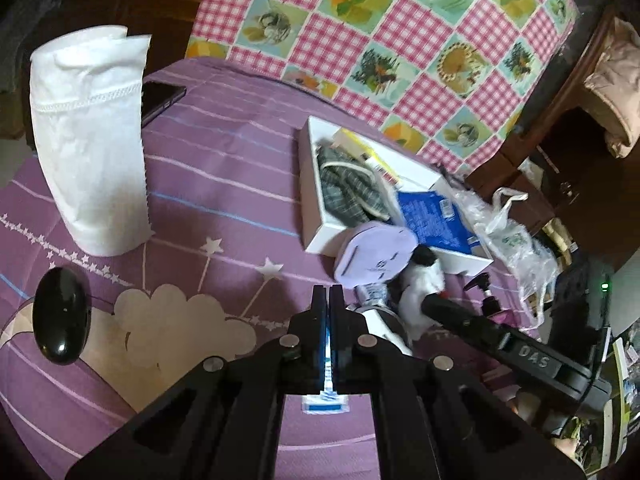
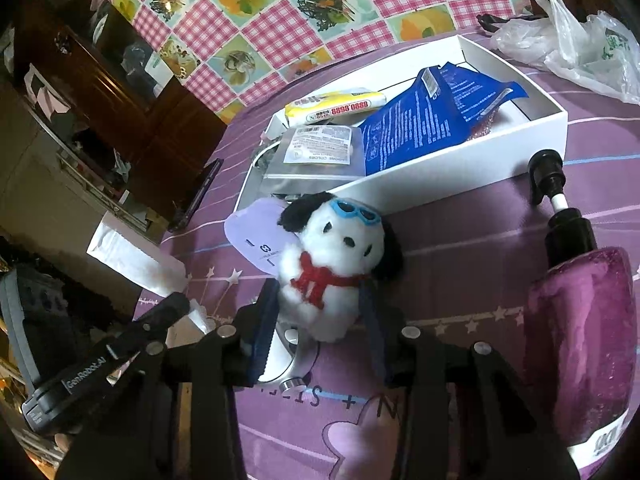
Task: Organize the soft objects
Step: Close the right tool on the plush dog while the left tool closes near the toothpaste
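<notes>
A white plush dog (image 2: 332, 256) with black ears, blue goggles and a red scarf sits upright on the purple bedspread (image 1: 224, 184). My right gripper (image 2: 320, 294) is shut on its body, one finger on each side. In the left wrist view the dog (image 1: 420, 280) and the right gripper (image 1: 432, 306) are at centre right. My left gripper (image 1: 328, 300) is shut on a thin blue and white packet (image 1: 326, 404) that shows between and below its fingers. A lavender face mask (image 1: 372, 252) lies behind the dog, against the white box (image 1: 310, 184).
The white box (image 2: 440, 184) holds a plaid cloth (image 1: 348, 184), a blue packet (image 2: 420, 120), a yellow packet (image 2: 336, 106) and a silver bag (image 2: 316, 152). A purple pump bottle (image 2: 580, 340), a plastic bag (image 2: 580, 40), a white paper roll (image 1: 88, 140), a black mouse (image 1: 60, 316) and a phone (image 1: 160, 100) lie around.
</notes>
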`<state>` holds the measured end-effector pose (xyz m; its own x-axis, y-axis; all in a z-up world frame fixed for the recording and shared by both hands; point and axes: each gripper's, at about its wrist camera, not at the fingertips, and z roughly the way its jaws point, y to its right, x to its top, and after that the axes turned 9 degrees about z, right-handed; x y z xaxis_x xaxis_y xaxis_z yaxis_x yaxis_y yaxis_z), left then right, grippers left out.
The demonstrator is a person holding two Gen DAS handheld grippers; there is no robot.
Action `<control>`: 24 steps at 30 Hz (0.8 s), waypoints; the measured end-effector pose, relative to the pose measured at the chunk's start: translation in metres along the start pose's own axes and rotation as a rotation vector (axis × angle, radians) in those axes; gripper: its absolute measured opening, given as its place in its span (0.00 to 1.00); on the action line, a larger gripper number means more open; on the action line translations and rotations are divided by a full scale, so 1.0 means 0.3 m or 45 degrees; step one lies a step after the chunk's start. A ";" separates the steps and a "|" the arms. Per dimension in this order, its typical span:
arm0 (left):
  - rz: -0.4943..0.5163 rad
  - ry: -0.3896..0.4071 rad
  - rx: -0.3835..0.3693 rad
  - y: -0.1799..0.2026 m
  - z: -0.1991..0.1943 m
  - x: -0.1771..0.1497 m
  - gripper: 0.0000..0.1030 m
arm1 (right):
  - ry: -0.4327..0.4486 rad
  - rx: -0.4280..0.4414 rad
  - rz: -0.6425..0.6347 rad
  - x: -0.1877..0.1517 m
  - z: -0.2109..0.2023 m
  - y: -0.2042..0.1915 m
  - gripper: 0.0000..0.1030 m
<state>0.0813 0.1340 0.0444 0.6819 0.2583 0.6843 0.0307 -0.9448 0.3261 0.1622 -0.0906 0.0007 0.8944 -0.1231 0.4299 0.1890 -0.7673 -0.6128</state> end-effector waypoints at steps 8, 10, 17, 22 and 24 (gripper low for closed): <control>0.048 0.058 -0.007 0.031 -0.031 0.000 0.00 | 0.004 0.007 -0.027 0.006 -0.021 -0.019 0.39; 0.052 0.062 -0.004 0.031 -0.031 0.002 0.00 | 0.003 0.012 -0.028 0.009 -0.028 -0.022 0.39; 0.073 0.067 0.015 0.040 -0.031 -0.002 0.00 | -0.004 0.041 -0.030 0.018 -0.049 -0.030 0.38; 0.072 0.069 0.031 0.046 -0.027 -0.012 0.00 | 0.011 0.048 -0.054 0.021 -0.076 -0.039 0.37; 0.084 0.074 0.037 0.048 -0.026 -0.013 0.00 | 0.009 0.056 -0.066 0.013 -0.082 -0.039 0.37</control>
<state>0.0735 0.1208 0.0515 0.6396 0.2055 0.7407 0.0087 -0.9655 0.2603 0.1534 -0.0975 0.0258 0.8801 -0.0885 0.4664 0.2526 -0.7445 -0.6180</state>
